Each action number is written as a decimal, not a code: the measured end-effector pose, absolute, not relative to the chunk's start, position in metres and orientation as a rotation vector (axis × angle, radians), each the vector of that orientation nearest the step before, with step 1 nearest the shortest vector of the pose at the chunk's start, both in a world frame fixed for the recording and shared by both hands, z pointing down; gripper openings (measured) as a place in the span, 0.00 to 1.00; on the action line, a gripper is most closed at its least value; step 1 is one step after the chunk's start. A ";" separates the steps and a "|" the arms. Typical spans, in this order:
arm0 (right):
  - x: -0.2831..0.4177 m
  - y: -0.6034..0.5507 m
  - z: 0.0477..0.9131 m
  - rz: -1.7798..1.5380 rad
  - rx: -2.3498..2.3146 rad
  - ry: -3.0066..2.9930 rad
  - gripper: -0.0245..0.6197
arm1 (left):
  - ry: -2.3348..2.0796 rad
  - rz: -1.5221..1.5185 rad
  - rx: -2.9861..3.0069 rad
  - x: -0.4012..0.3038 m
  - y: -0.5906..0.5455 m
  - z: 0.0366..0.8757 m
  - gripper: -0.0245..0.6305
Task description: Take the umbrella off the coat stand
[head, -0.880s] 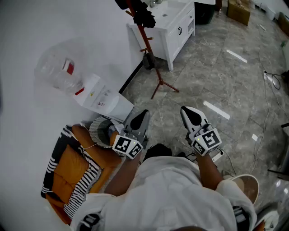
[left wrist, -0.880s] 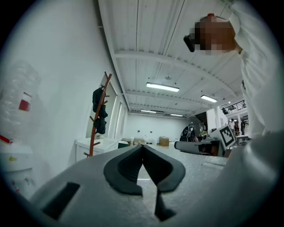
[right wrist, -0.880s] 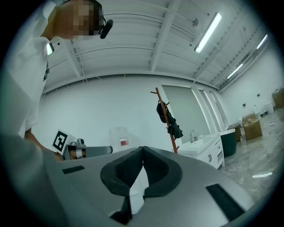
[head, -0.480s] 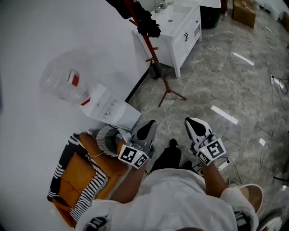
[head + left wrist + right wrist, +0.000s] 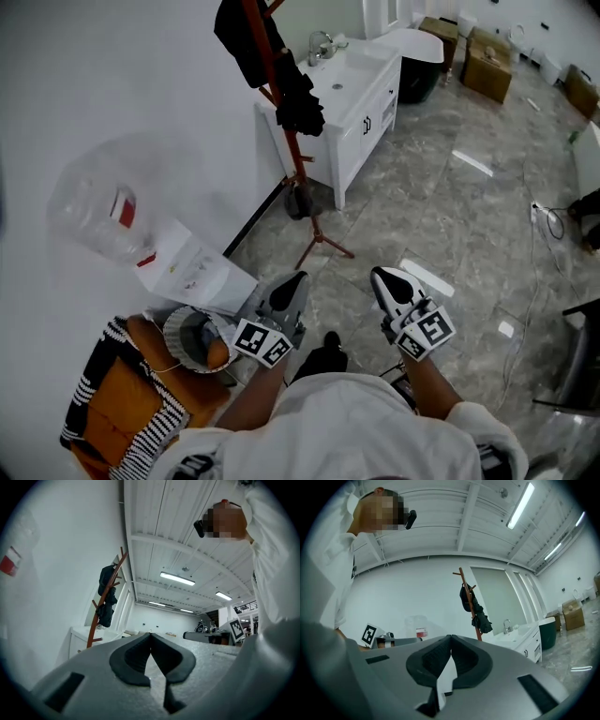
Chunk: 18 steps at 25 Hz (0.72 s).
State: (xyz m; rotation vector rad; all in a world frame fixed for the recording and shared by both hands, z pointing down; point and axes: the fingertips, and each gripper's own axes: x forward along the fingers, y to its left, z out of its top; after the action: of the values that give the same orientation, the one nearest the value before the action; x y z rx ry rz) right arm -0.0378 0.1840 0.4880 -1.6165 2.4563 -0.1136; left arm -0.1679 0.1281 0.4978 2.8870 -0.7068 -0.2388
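The red-brown coat stand (image 5: 283, 141) stands against the white wall, well ahead of both grippers. A black crumpled bundle that looks like a folded umbrella (image 5: 299, 101) hangs on a mid-height peg, and a second dark item (image 5: 242, 36) hangs near the top. My left gripper (image 5: 287, 287) and right gripper (image 5: 387, 280) are held side by side near my body, both shut and empty. The left gripper view shows the stand (image 5: 107, 603) far off beyond the shut left gripper (image 5: 150, 635). In the right gripper view the stand (image 5: 470, 603) and the umbrella (image 5: 482, 620) rise beyond the shut right gripper (image 5: 450, 638).
A white vanity cabinet with a sink (image 5: 367, 89) stands right of the coat stand. A water dispenser with its bottle (image 5: 108, 214) and an orange chair with a striped cushion (image 5: 117, 417) are at my left. Cardboard boxes (image 5: 492, 49) and floor cables (image 5: 551, 217) lie at the right.
The head view has swung up, so more of the coat stand and its hanging items shows. Both grippers stay shut and side by side, slightly lower in the picture.
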 end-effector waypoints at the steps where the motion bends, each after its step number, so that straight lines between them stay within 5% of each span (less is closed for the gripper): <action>1: -0.035 0.171 0.483 -0.114 -1.614 2.459 0.05 | -0.700 -0.254 2.884 -0.166 0.116 0.493 0.06; 18: 0.025 0.026 0.407 -0.046 -1.505 2.461 0.05 | -0.613 -0.245 2.952 -0.106 -0.035 0.423 0.06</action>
State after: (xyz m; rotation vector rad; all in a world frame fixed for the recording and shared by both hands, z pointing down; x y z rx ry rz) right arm 0.0248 0.0261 0.4072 -1.5053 2.4614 -0.0458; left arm -0.1058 -0.0352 0.4230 2.9521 -0.6128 -0.2446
